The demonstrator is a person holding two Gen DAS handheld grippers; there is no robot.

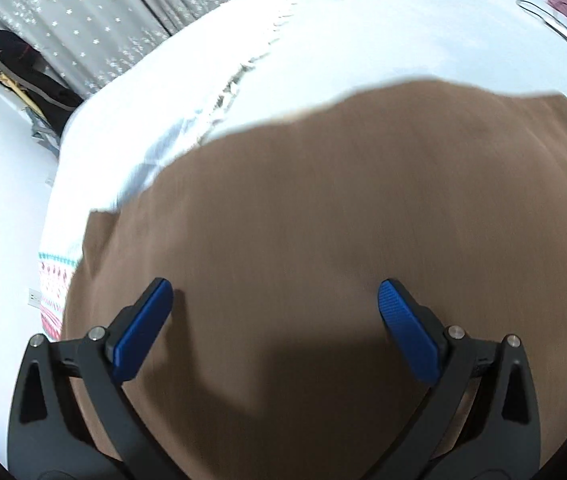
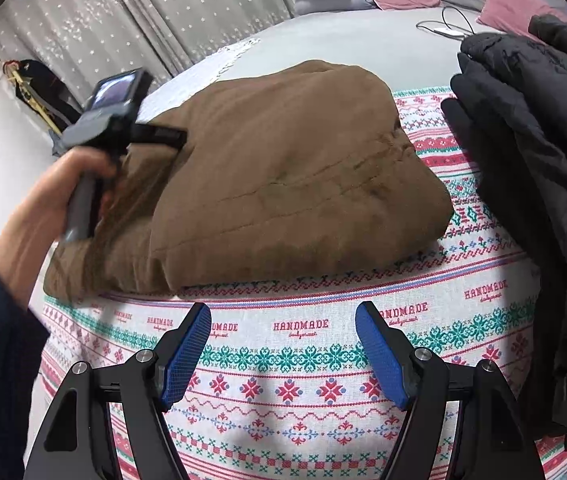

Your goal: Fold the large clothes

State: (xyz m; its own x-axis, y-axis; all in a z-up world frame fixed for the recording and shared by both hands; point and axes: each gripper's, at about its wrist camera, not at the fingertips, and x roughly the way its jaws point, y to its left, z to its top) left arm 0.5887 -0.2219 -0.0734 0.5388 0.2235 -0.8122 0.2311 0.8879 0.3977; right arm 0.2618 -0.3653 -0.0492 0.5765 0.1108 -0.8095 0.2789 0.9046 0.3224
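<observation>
The brown garment (image 2: 283, 176) lies folded on the patterned cloth (image 2: 303, 344), just ahead of the right gripper (image 2: 283, 350), whose jaws gape empty. The left gripper (image 1: 275, 328), equally wide, hovers over it; pressing gently would flatten the fold.

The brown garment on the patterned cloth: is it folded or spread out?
Folded. The brown garment lies as a thick, compact bundle with doubled layers along its near edge on the patterned cloth.
</observation>
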